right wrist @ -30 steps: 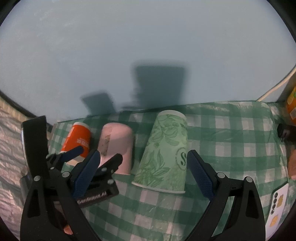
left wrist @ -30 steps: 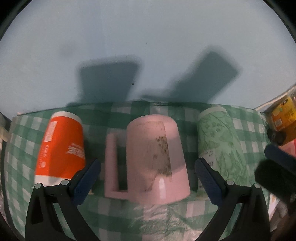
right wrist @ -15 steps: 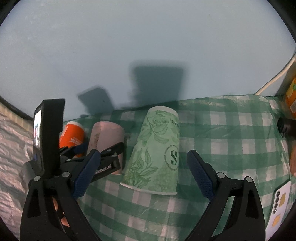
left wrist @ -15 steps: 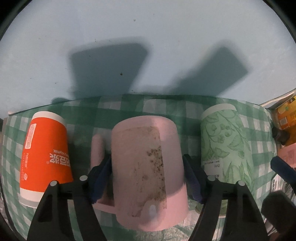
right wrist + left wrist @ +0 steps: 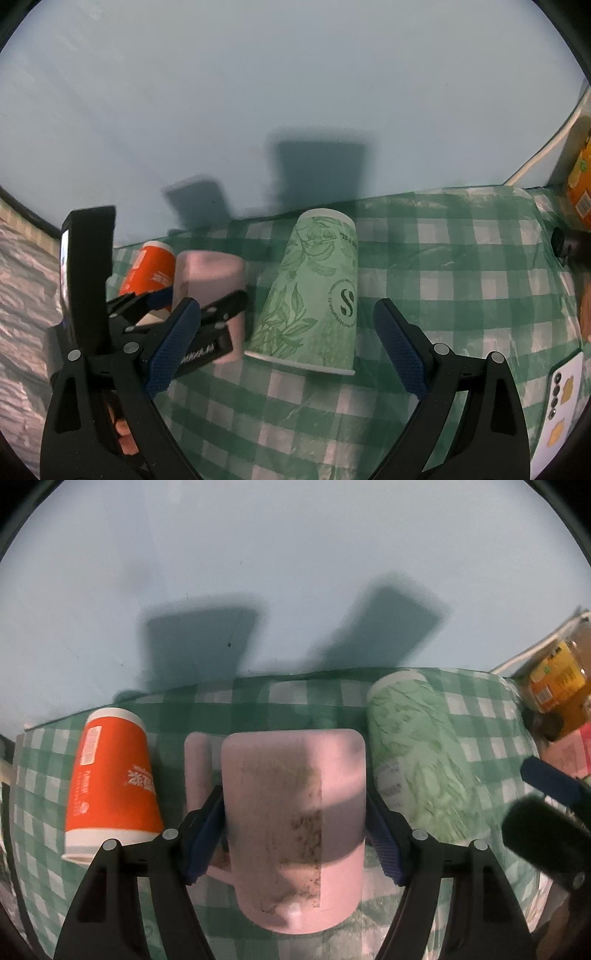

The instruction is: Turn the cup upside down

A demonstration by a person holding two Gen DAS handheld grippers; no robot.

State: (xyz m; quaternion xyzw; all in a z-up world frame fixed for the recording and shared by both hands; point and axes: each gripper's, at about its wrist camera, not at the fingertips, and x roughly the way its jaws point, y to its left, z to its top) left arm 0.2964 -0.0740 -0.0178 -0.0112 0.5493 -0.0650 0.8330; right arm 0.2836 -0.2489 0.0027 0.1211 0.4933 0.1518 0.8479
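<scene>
A pink mug point(image 5: 295, 812) with a side handle stands upside down on the green checked cloth point(image 5: 295, 698), between an inverted orange paper cup point(image 5: 110, 782) and an inverted green paper cup point(image 5: 417, 760). My left gripper point(image 5: 295, 834) is shut on the pink mug, its blue pads pressed on both sides. In the right wrist view the pink mug point(image 5: 210, 280) sits in the left gripper's fingers point(image 5: 221, 306). My right gripper point(image 5: 288, 350) is open and empty, in front of the green cup point(image 5: 317, 299).
A pale blue wall rises right behind the cups. An orange box point(image 5: 557, 679) and a white cable lie at the far right. A phone point(image 5: 565, 398) lies on the cloth at the right edge. The orange cup point(image 5: 151, 266) stands furthest left.
My left gripper moved forward around the pink mug and closed on its sides. The mug now looks a little lower and more upright in its view. My right gripper stayed open.
</scene>
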